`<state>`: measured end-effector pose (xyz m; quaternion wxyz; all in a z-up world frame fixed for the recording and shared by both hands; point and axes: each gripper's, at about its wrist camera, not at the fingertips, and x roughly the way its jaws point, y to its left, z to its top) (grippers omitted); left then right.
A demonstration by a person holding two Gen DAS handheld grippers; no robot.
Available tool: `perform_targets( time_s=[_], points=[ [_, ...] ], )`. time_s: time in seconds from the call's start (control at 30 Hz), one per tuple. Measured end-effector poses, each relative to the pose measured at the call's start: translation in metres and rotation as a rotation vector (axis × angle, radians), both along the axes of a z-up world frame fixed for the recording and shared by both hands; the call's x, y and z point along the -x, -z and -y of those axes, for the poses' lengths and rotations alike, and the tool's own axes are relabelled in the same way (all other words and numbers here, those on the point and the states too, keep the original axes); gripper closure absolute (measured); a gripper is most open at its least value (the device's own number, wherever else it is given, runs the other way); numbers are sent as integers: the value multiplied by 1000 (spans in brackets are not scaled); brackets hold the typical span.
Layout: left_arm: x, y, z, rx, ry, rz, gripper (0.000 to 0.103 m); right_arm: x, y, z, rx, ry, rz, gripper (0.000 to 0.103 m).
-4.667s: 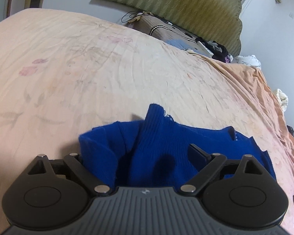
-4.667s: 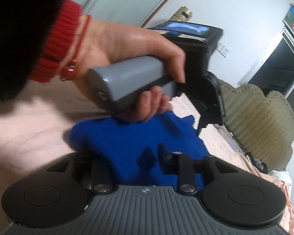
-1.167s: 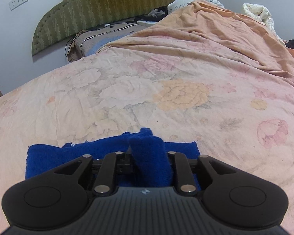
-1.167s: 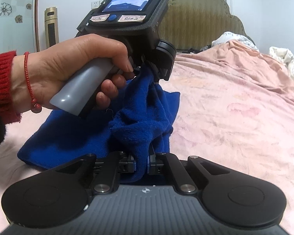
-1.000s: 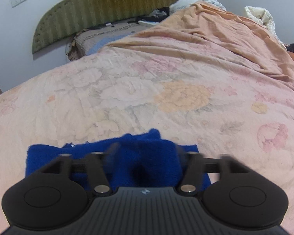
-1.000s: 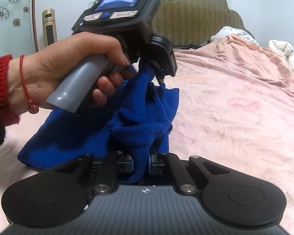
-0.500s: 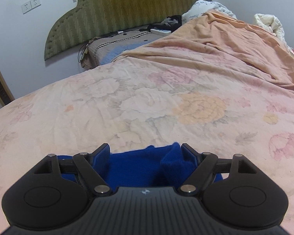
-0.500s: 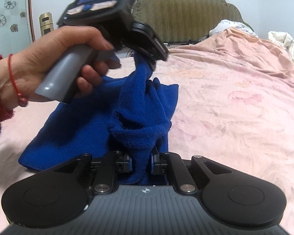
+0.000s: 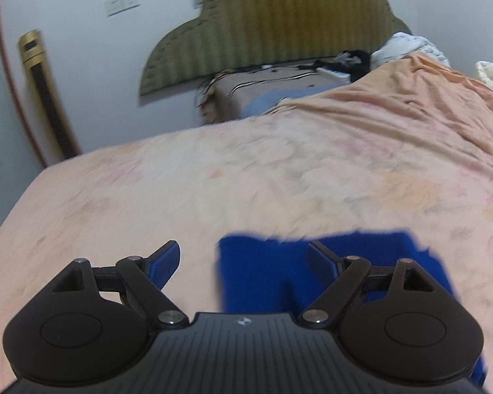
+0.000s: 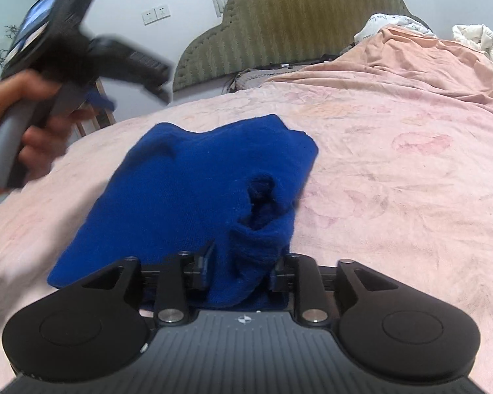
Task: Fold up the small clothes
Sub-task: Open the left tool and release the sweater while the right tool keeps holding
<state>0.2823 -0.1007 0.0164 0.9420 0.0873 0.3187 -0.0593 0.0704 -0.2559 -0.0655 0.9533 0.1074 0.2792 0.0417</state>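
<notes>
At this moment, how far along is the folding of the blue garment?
Done: the blue knit garment lies doubled over on the floral bedsheet. In hand: the left gripper is open and clear of it; the right gripper is opening around a bunched corner. Left: freeing and flattening that corner.

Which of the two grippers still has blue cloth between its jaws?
The right gripper: a bunched fold of the blue garment sits between its opening jaws. The left gripper, jaws opening wide, has bare bedsheet between them.
</notes>
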Motion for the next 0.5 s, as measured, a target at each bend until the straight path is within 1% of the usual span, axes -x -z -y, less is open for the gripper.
perform_targets(
  time_s=[0.07,0.1,0.13,0.2,0.23,0.27,0.33,0.37,0.4,0.43,0.47,0.5],
  points=[
    [18,8,-15,3,12,-13,18,5,-1,3,-31,9,9,44],
    [29,13,-21,2,19,-15,18,9,-1,6,-58,12,15,40],
    [38,17,-24,-5,28,-17,18,12,-1,10,-87,27,11,33],
    [59,28,-33,-23,44,-14,18,14,2,24,-187,41,-2,33],
    [67,32,-36,-26,42,-12,18,16,4,30,-245,43,-7,39],
    [77,37,-41,-24,43,-13,18,16,6,38,-307,49,-14,50],
    [89,43,-46,-7,50,-23,18,12,10,49,-388,73,-32,62],
    [95,46,-49,7,56,-35,18,11,13,52,-415,87,-41,68],
    [99,48,-51,20,68,-42,18,9,14,54,-431,92,-48,71],
    [103,51,-52,32,85,-52,18,7,16,54,-442,92,-60,78],
    [106,54,-53,35,97,-64,18,6,17,53,-452,83,-74,83],
    [108,57,-54,32,107,-69,18,5,18,51,-464,75,-85,84]
  ],
)
